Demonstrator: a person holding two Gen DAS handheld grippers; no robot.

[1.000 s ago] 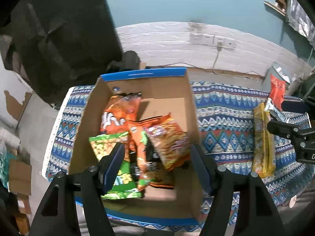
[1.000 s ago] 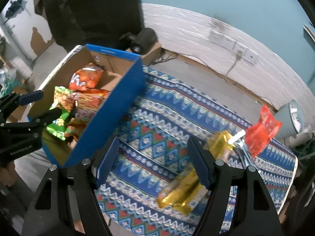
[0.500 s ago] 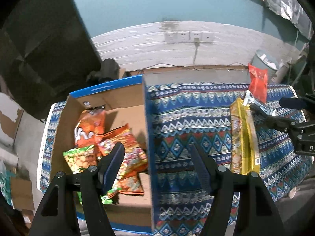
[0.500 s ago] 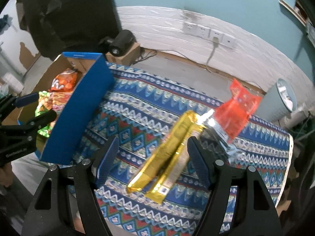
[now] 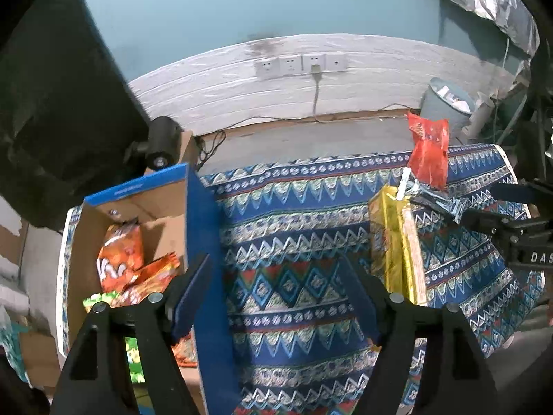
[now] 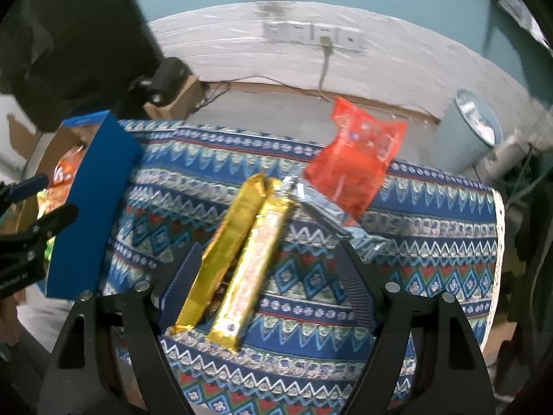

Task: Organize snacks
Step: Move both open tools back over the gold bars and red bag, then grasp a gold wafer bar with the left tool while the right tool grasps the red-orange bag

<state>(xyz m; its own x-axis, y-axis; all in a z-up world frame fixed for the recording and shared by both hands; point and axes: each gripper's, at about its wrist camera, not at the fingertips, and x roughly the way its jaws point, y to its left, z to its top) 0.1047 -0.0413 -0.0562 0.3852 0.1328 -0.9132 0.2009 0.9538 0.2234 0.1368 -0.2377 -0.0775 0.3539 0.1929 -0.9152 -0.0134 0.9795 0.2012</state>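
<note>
Two gold snack packs point(image 6: 238, 259) between gaping right tongs point(image 6: 268, 287).

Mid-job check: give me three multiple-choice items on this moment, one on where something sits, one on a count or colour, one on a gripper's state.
1. Where do the two gold packets lie?
A. in the box
B. on the patterned cloth
C. on the floor

2. What colour is the box outside?
A. blue
B. white
C. green

3. How is the right gripper?
A. shut on a packet
B. shut on nothing
C. open over the gold packets

Answers: 1 B, they rest side by side on the cloth, outside the box. 2 A, its outer wall is blue. 3 C, its jaws, just opening, stand apart with the packets between them, unpressed.
</note>
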